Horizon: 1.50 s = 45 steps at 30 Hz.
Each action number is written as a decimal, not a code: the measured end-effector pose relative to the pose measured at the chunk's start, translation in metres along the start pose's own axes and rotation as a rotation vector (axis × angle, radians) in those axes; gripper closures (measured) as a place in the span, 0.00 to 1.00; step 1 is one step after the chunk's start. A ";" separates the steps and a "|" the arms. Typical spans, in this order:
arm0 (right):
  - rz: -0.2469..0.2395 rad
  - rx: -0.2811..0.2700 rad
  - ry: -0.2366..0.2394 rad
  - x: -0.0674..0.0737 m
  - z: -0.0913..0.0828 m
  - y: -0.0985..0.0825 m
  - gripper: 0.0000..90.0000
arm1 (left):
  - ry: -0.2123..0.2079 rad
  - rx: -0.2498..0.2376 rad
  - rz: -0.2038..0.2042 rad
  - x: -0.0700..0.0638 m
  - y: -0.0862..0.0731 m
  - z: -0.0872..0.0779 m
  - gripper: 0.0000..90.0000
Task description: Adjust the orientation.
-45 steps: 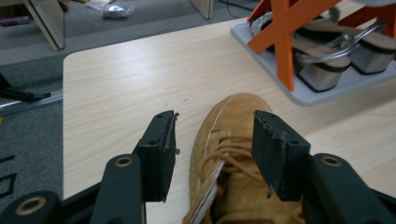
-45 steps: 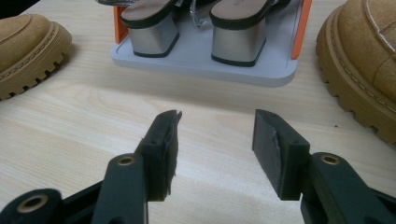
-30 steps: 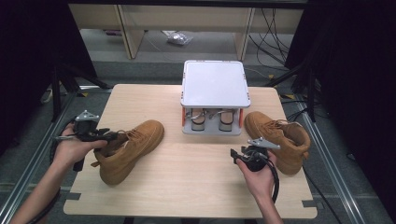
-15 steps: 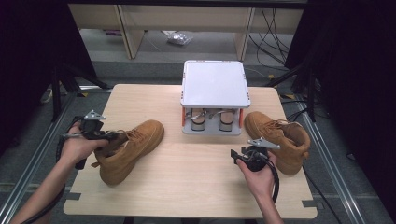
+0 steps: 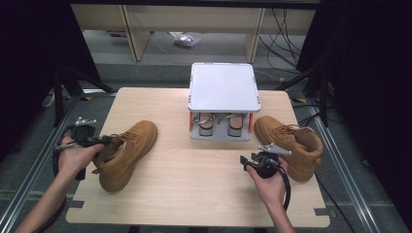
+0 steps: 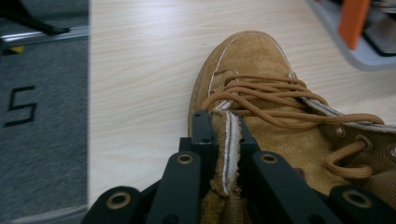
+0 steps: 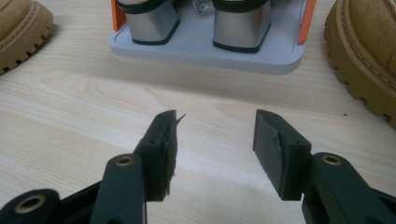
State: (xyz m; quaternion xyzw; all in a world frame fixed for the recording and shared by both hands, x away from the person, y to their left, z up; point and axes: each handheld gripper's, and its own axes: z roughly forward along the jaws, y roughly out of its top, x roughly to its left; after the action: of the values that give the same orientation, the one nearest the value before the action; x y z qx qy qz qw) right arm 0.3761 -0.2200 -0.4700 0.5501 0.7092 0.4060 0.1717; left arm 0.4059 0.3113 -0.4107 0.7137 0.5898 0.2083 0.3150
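A tan suede lace-up boot (image 5: 130,146) lies on the left of the wooden table (image 5: 194,184). My left gripper (image 5: 110,141) has just been closing, and its jaws now pinch the boot's upper edge. In the left gripper view the black jaws (image 6: 224,123) clamp that white-trimmed suede edge, with the laces and toe (image 6: 254,60) beyond. The matching boot (image 5: 292,141) stands at the right. Just left of it my right gripper (image 5: 253,156) stands open over bare wood (image 7: 215,128), with nothing between its fingers.
A grey shoe rack with a white top (image 5: 222,87) and orange side posts stands at the table's back centre. It holds a pair of shoes with silver block heels (image 7: 148,21). Dark floor, cables and shelf legs surround the table.
The left gripper's jaws have shut on the edge of the left boot. The right hand and both boots have stayed where they were.
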 end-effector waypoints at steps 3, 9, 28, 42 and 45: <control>-0.005 0.006 -0.010 0.001 -0.001 0.000 0.56 | 0.009 0.023 -0.019 0.001 -0.001 -0.003 0.93; -0.005 0.006 -0.013 0.000 -0.001 0.001 0.57 | -0.015 0.044 -0.015 -0.009 0.003 -0.007 0.93; 0.015 0.020 -0.012 0.005 0.001 -0.001 0.58 | -0.076 0.112 -0.098 -0.016 0.001 -0.007 0.90; -0.019 0.027 -0.012 0.003 0.002 -0.002 0.56 | -0.040 0.004 -0.035 -0.018 -0.010 -0.028 0.52; -0.021 0.029 0.002 0.005 0.003 -0.002 0.56 | -0.049 0.000 -0.039 -0.017 -0.015 -0.037 0.52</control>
State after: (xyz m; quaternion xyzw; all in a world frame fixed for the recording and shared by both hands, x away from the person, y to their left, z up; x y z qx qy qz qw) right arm 0.3751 -0.2147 -0.4722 0.5445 0.7211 0.3943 0.1672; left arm 0.3664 0.3036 -0.3937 0.7071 0.5957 0.1845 0.3334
